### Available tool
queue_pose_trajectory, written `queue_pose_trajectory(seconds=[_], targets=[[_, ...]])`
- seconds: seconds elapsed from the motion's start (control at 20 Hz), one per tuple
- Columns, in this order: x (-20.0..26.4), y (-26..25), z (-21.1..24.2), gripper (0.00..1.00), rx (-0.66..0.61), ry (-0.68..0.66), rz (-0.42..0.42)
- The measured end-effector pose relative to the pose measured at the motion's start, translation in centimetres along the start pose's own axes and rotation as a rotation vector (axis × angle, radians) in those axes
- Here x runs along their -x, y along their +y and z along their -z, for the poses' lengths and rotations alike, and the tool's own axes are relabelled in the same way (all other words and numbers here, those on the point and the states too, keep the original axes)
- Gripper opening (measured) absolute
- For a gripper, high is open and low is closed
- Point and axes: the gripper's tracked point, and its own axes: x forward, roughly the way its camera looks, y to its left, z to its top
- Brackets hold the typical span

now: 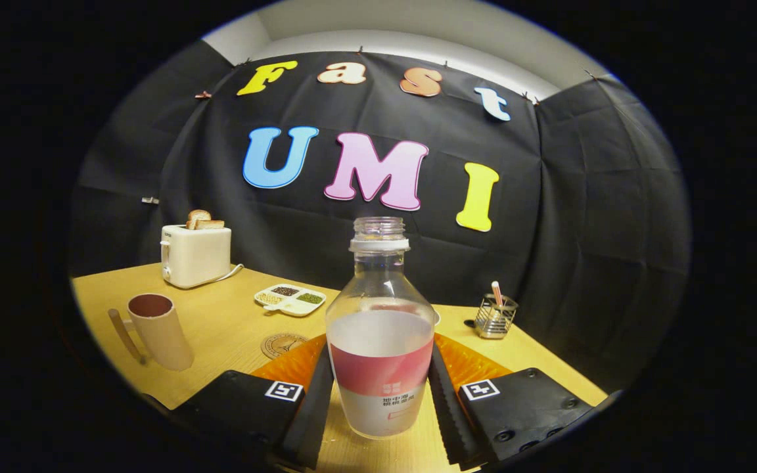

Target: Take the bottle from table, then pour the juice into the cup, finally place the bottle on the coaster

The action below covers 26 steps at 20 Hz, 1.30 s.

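A clear uncapped bottle [380,341] with a red and white label stands upright between my fingers, over the wooden table [221,322]. My gripper [380,358] is shut on it, with both fingers [313,407] pressing on the label's sides. I cannot tell whether its base touches the table. A pinkish cup [158,330] with a handle stands to the left, beyond the left finger. A round brown coaster [282,343] lies flat just ahead of the left finger, between the cup and the bottle, partly hidden by the finger.
A white toaster [196,254] holding toast sits at the back left by the booth's wall. A white divided tray [290,299] with small fillings lies behind the coaster. A wire holder [495,316] with a straw stands at the right rear.
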Motion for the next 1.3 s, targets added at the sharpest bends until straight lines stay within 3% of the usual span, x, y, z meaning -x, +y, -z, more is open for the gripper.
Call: queue_pose_trajectory(seconds=[0.3,0.65,0.85,1.3], targets=[[0.0,2.6,-5.5,0.72,0.254,0.007,-0.013],[0.3,6.5,-8.1,0.72,0.465,0.051,-0.003],[-0.1,8.9,-8.4,0.72,0.702,0.027,-0.001],[-0.8,15.2,-4.3,0.72,0.985,0.04,-0.122]])
